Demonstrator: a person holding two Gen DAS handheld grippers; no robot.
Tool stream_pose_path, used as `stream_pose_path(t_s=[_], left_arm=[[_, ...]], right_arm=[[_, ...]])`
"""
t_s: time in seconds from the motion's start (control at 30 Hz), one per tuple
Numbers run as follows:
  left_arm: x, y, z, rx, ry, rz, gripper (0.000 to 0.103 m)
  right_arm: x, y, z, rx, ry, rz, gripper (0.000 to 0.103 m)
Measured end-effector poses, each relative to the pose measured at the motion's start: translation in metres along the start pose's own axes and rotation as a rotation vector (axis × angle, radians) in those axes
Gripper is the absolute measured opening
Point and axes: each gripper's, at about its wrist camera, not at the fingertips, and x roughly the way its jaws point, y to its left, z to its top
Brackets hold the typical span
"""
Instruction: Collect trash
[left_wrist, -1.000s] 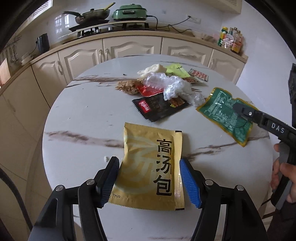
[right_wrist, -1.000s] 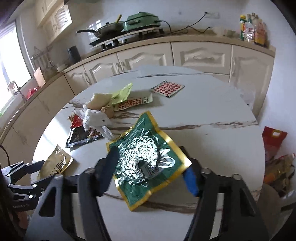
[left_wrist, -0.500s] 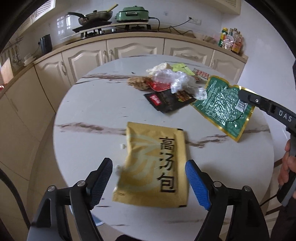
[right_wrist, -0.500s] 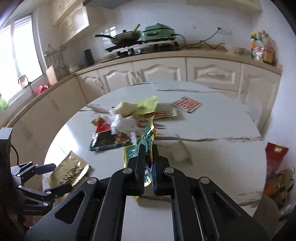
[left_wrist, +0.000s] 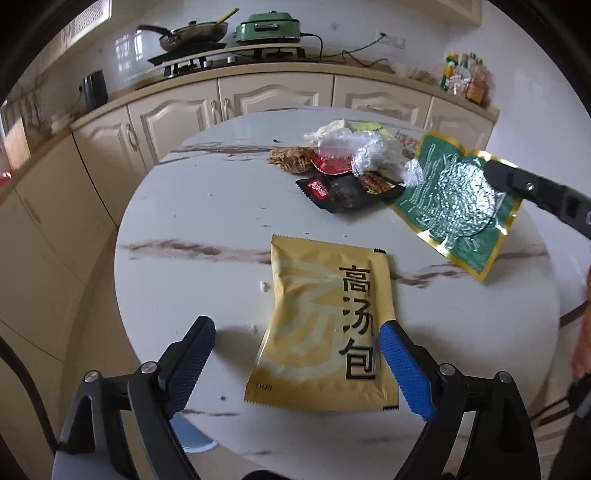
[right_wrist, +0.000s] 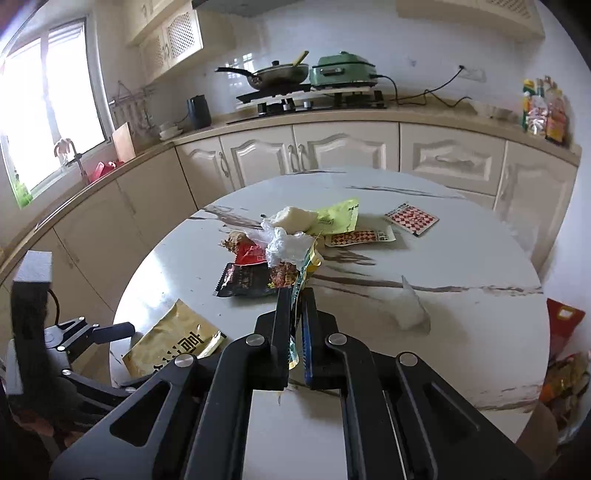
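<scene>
We see the left gripper (left_wrist: 297, 363) opening, the yellow packet (left_wrist: 325, 325) flat between its jaws, untouched; our right gripper (right_wrist: 297, 306) clamps the green wrapper (left_wrist: 458, 199) above the table (left_wrist: 192, 206).

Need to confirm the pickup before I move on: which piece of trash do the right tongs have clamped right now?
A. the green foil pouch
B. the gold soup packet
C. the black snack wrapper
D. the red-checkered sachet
A: the right tongs are shut on the edge of the green foil pouch, lifted off the table, while the gold soup packet lies flat between the opening left tongs.
</scene>
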Motion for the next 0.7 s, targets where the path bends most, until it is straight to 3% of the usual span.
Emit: stream_pose_path(t_s=[0.1,0.2,0.27,0.47,0.7], left_arm=[[0.005,-0.004,0.002,0.005,0.003,0.005,0.087],[0.006,-0.006,0.003,0.023,-0.006,-0.012,0.076],[0.006,-0.007,0.004,0.027,-0.013,-0.025,0.059],[0.007,-0.003,0.004,-0.003,-0.028,-0.037,0.049],[0.005,0.001,-0.002,-0.034,-0.038,-0.068,0.045]], right_arm=[[-0.001,0.001,-0.001,-0.001,0.003,0.003,0.006],[-0.002,0.003,-0.001,-0.004,0.004,0.009,0.006],[-0.002,0.005,-0.001,-0.006,0.003,0.009,0.006],[-0.001,0.012,-0.003,-0.012,0.009,0.026,0.006],[-0.004,0.022,-0.008,-0.027,0.012,0.041,0.004]])
